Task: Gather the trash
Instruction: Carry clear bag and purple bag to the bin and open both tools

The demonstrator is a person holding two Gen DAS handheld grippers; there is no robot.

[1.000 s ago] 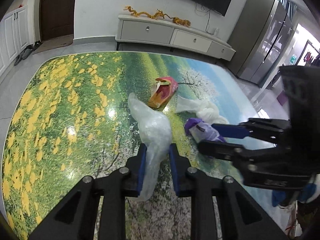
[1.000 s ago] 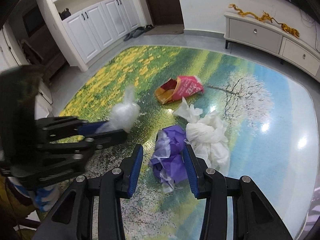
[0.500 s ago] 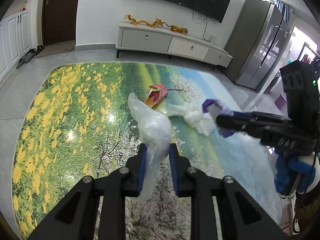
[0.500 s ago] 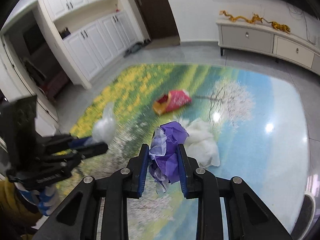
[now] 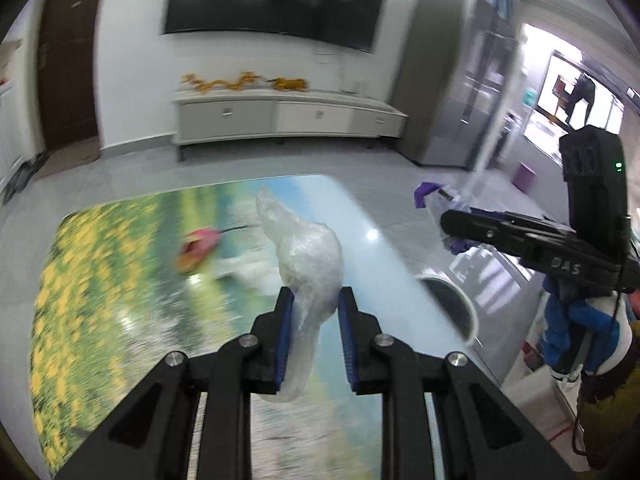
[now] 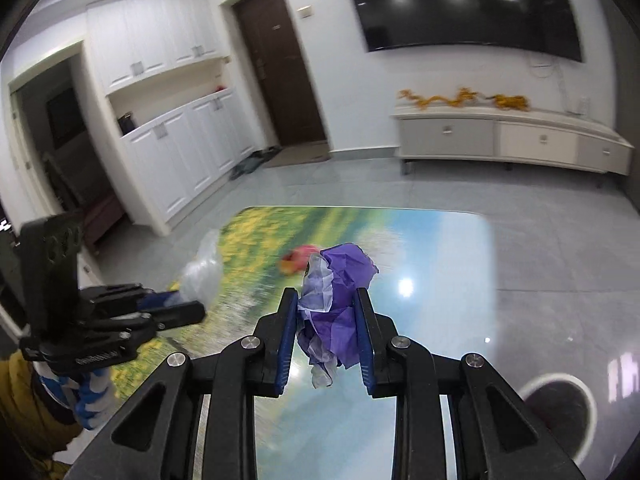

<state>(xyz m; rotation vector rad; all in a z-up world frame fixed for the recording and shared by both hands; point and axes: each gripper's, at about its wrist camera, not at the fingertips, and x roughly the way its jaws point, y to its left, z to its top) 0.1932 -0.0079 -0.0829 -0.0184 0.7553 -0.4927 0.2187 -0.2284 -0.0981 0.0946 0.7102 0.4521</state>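
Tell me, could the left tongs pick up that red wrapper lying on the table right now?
Probably not: the left tongs are already clamped on a clear plastic bag, raised above the table, with the red wrapper farther ahead.

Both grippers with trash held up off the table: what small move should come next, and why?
Probably carry both toward the round bin opening at lower right. The left gripper is clamped on the clear plastic bag and the right gripper on the purple wrapper, both lifted off the printed table.
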